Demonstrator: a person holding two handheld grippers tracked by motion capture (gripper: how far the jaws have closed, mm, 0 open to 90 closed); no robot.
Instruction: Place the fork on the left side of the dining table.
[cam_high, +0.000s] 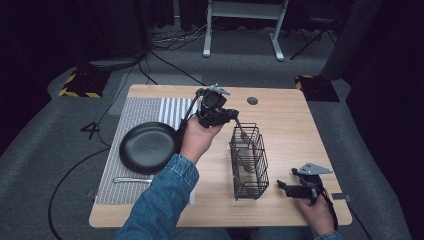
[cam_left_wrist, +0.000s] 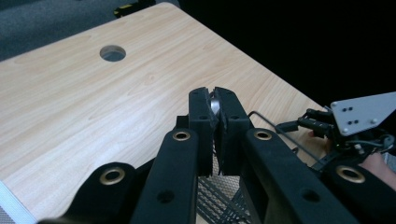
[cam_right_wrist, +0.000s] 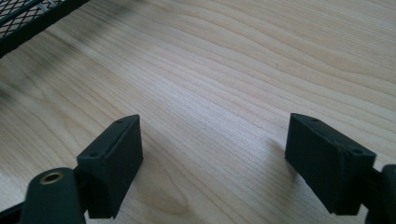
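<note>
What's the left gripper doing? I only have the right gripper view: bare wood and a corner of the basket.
Observer: The left gripper is shut on a piece of cutlery, apparently a fork. The left gripper view shows metal clamped between its fingers.
Operator: Where's the fork relative to the basket?
Observer: In the high view its head hangs at the far end compartment of the wire basket. I can't tell if it's below the rim.
Operator: Anything else on the table?
Observer: A black plate sits on a placemat, with another utensil at its near side.
</note>
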